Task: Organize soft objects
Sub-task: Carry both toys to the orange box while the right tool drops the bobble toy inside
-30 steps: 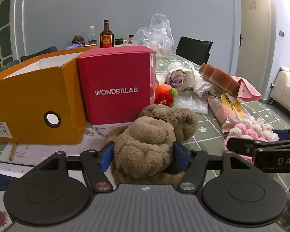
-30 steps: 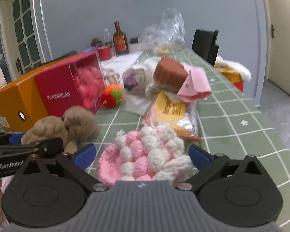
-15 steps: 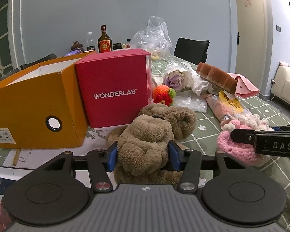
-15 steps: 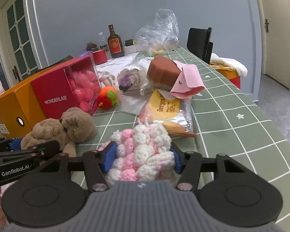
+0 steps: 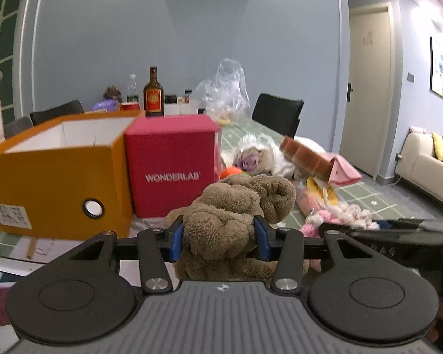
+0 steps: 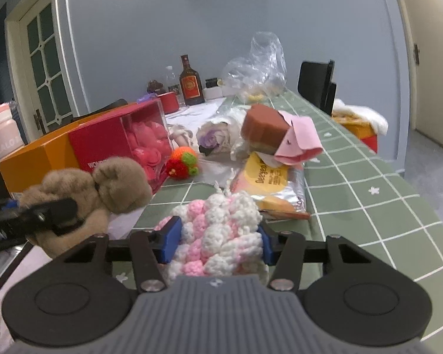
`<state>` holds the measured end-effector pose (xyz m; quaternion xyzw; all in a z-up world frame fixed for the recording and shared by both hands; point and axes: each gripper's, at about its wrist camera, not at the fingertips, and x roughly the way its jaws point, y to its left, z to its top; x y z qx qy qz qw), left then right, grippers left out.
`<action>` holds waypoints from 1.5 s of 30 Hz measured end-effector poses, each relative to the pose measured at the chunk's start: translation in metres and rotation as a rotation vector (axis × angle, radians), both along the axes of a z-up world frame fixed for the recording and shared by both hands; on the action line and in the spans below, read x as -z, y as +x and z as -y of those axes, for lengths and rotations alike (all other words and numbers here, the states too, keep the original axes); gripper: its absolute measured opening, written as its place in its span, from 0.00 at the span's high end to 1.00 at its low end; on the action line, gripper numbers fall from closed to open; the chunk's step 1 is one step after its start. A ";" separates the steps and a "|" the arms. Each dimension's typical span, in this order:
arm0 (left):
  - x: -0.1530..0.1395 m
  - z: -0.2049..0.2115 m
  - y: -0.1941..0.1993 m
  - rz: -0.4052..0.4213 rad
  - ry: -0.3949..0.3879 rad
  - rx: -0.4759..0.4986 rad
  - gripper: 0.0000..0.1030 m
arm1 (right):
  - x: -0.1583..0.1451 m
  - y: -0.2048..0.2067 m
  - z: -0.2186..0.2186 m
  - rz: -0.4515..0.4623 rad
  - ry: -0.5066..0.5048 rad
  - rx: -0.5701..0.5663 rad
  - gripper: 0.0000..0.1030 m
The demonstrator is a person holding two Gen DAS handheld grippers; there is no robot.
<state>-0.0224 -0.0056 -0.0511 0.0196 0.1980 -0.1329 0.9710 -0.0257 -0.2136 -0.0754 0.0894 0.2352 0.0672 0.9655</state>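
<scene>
While the left gripper [image 5: 218, 237], jaws just closing, clamps the brown plush toy [image 5: 233, 206] at lower centre, the open orange box [image 5: 53, 174] sits at left, its top rim clear. In the right view, the right gripper [image 6: 217, 240], just closing too, squeezes the pink-and-white knit [image 6: 221, 230]; green counter [image 6: 369, 206] lies open at right.

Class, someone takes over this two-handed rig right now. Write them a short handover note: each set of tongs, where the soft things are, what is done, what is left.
Left tongs: just closing, now shut on the brown plush toy, which is held up in front of the open orange box.
Right tongs: just closing, now shut on the pink-and-white crochet piece, above the green table.
Done: both soft items gripped.
Left: neither is put away yet. The orange crochet toy and the wrapped purple flower lie on the table.
</scene>
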 end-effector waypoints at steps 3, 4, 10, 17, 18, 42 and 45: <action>-0.011 -0.008 -0.009 0.020 -0.026 -0.010 0.48 | -0.002 -0.008 -0.007 0.005 0.026 -0.023 0.49; -0.014 -0.011 -0.012 0.029 -0.035 -0.015 0.48 | -0.003 -0.011 -0.009 0.010 0.039 -0.033 0.49; -0.039 -0.037 -0.038 0.108 -0.107 -0.028 0.48 | -0.023 -0.026 -0.025 0.061 0.060 -0.082 0.49; -0.075 -0.089 -0.067 0.215 -0.153 -0.114 0.48 | -0.061 -0.033 -0.056 0.148 0.095 -0.166 0.49; -0.081 -0.099 -0.069 0.224 -0.159 -0.133 0.48 | -0.067 -0.032 -0.062 0.158 0.099 -0.182 0.49; -0.115 -0.211 0.036 0.225 -0.105 -0.267 0.48 | -0.158 0.108 -0.211 0.251 -0.092 -0.427 0.48; -0.112 -0.215 0.061 0.204 -0.120 -0.244 0.48 | -0.162 0.146 -0.221 0.183 -0.114 -0.418 0.46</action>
